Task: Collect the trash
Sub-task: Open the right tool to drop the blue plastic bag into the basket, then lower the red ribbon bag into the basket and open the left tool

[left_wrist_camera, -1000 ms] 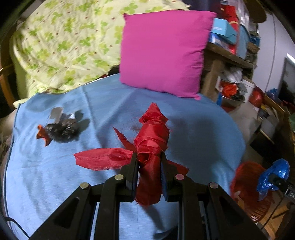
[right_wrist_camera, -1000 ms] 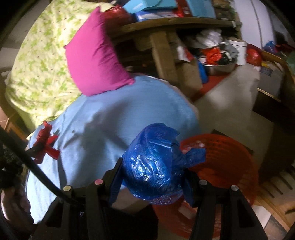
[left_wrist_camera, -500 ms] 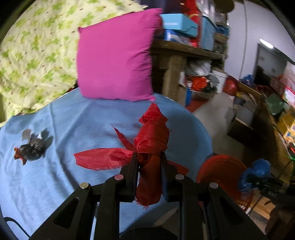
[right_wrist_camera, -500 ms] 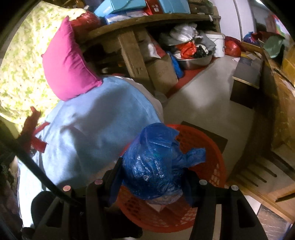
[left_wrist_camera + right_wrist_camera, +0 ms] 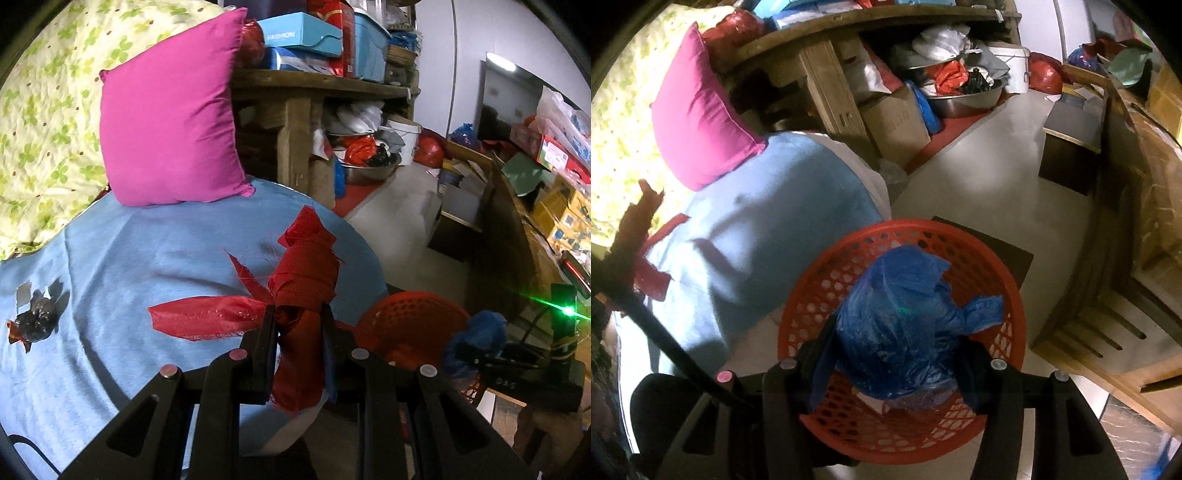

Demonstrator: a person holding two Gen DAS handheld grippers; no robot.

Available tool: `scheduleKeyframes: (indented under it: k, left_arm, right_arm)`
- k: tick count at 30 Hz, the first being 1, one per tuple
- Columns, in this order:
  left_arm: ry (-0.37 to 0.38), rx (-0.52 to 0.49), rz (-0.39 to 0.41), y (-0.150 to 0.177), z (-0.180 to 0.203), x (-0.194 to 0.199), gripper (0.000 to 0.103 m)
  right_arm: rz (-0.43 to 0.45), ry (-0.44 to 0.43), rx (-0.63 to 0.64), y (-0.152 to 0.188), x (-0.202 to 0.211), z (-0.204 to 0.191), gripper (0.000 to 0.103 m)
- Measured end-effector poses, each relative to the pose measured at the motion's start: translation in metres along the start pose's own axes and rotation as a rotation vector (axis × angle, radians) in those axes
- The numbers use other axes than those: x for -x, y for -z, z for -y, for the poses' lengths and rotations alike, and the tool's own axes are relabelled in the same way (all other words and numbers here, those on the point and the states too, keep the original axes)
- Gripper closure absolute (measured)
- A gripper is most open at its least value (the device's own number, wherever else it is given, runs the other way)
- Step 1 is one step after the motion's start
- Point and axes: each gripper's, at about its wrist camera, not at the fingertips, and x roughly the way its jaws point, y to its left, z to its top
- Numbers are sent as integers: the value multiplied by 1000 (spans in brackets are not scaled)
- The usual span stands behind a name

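My left gripper (image 5: 298,332) is shut on a crumpled red cloth scrap (image 5: 303,273) and holds it above the right edge of the blue bed cover (image 5: 147,258). My right gripper (image 5: 894,354) is shut on a crumpled blue plastic bag (image 5: 905,325) and holds it directly over the red mesh basket (image 5: 820,288) on the floor. The basket also shows in the left wrist view (image 5: 417,314), with the right gripper and blue bag (image 5: 476,339) above it. A dark crumpled wrapper (image 5: 37,321) lies on the bed at the far left.
A magenta pillow (image 5: 170,129) leans against a green-patterned quilt (image 5: 44,110) at the head of the bed. A cluttered wooden shelf (image 5: 314,85) with boxes stands behind. A metal bowl (image 5: 964,99) and cardboard box (image 5: 897,122) sit on the floor beyond the basket.
Both grippers have swung right toward the basket. The right gripper now holds the blue bag over the basket's middle. The left carries the red cloth toward the bed's right edge.
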Motion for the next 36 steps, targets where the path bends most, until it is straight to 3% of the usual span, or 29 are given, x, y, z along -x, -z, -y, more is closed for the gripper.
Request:
scheduleKeyframes:
  k: [14,19,21,28,36]
  left_arm:
    - [13,-17,-22,-1,13,-13,81]
    - [15,-21,-24,-1,14,-14,81]
    - [16,-22,-25,-1,14,-14,81]
    - [40,-18,-45,-1,17,-21,81]
    - [118,-76,-80,-1,55,-31,81]
  right_arm:
    - [-39,19,-26,1,-15,9,41]
    - [-62,29,-36,0,-21,11,27]
    - [-53,26,-41,0,-19,11,20]
    - [10,20,-48,-6,0,12,20]
    - [100,36,-48,-9,31,20,20]
